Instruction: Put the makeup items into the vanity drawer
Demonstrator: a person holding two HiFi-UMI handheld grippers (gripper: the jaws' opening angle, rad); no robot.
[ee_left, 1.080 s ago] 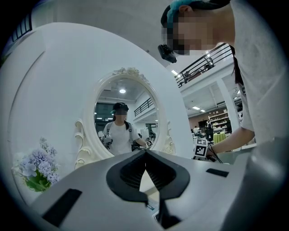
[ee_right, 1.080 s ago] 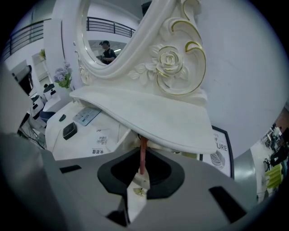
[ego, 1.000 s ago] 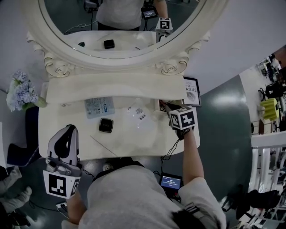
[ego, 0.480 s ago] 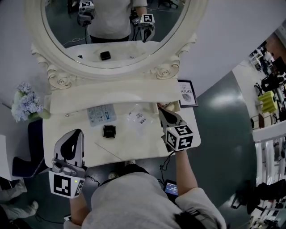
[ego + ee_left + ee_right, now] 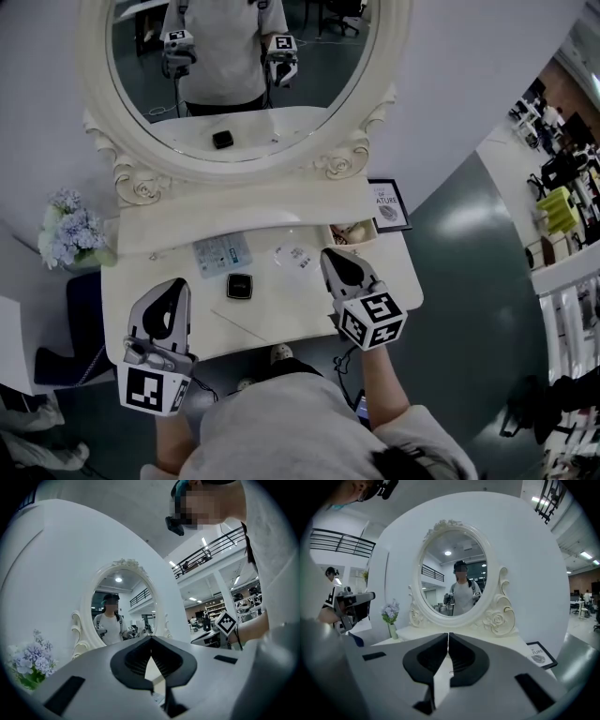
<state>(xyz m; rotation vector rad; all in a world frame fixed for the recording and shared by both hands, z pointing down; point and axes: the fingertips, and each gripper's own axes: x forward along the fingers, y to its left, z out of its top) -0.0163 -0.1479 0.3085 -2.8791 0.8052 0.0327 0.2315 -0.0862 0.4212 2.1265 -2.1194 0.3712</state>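
Cream-white, the vanity's tabletop (image 5: pixel 281 314) carries the makeup items. A small black compact (image 5: pixel 240 286) lies near the middle, with a pale blue flat packet (image 5: pixel 222 254) just behind it to the left. A clear plastic pouch (image 5: pixel 296 257) lies to the right of the packet, and none of the three touches another. I hold the left gripper (image 5: pixel 174 287) over the front left part of the tabletop, its jaws pressed together at the tips with nothing between them. The right gripper (image 5: pixel 329 254) hangs just beside the clear pouch, its jaws closed to a thin slit and likewise empty. Just behind it, at the right end of the raised shelf, a small drawer (image 5: pixel 354 232) stands open; I cannot make out what lies inside. A framed print (image 5: pixel 387 203) sits beside the drawer and pale blue flowers (image 5: pixel 73 225) stand at the left end. The oval mirror (image 5: pixel 309 84) reflects me holding both grippers.
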